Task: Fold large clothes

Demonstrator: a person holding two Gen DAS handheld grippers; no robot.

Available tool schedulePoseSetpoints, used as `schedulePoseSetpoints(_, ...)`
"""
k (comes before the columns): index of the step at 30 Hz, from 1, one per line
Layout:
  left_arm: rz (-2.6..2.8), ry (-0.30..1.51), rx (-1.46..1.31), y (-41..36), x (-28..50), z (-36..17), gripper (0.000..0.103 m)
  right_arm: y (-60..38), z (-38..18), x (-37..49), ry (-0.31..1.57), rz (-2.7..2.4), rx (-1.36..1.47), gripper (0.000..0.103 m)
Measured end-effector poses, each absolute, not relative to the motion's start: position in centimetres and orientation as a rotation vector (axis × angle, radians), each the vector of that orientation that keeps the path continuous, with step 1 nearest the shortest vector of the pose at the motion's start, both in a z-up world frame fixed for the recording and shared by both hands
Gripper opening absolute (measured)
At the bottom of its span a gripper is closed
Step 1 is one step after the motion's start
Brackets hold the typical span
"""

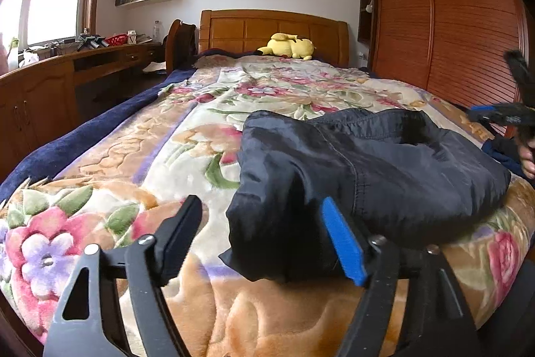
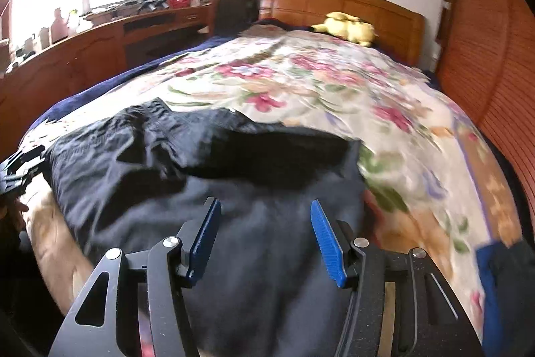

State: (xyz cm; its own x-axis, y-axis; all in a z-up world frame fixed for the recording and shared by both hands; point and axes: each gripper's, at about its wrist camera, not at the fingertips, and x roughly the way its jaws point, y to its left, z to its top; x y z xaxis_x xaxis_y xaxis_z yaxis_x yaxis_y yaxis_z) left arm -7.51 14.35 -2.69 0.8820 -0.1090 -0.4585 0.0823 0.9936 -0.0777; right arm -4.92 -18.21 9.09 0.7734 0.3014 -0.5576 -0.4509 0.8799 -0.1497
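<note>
A dark navy garment (image 1: 367,176) lies bunched in a loose pile on the floral blanket (image 1: 150,156) near the foot of the bed; it also shows in the right wrist view (image 2: 200,173). My left gripper (image 1: 260,206) is open, its jaws wide apart at the garment's near left corner, holding nothing. My right gripper (image 2: 265,209) is open just above the near part of the garment, holding nothing. The right gripper also shows at the right edge of the left wrist view (image 1: 501,114). The left gripper shows at the left edge of the right wrist view (image 2: 20,166).
A yellow plush toy (image 1: 287,46) lies by the wooden headboard (image 1: 274,29). A wooden desk (image 1: 67,72) with clutter runs along the left under the window. A wooden wardrobe (image 1: 451,22) stands on the right. The right wrist view is motion-blurred.
</note>
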Motion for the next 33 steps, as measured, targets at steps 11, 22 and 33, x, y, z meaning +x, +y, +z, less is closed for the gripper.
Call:
schedulePoseSetpoints(11,-0.092,0.490,-0.085,15.2,-7.0,-3.3,0.079,-8.4,7.2,5.8,0.646,0.494,-0.388,0.058)
schedulePoseSetpoints(22,-0.108,0.493,-0.103,15.5,-6.6,-3.4,0.079,-6.0,6.3,11.3,0.793,0.586,-0.485,0.007)
schedulePoseSetpoints(33,-0.100,0.484,-0.097,15.1,-6.4,-3.3,0.079,-3.7,9.2,13.3,0.552,0.422,-0.503,0.002)
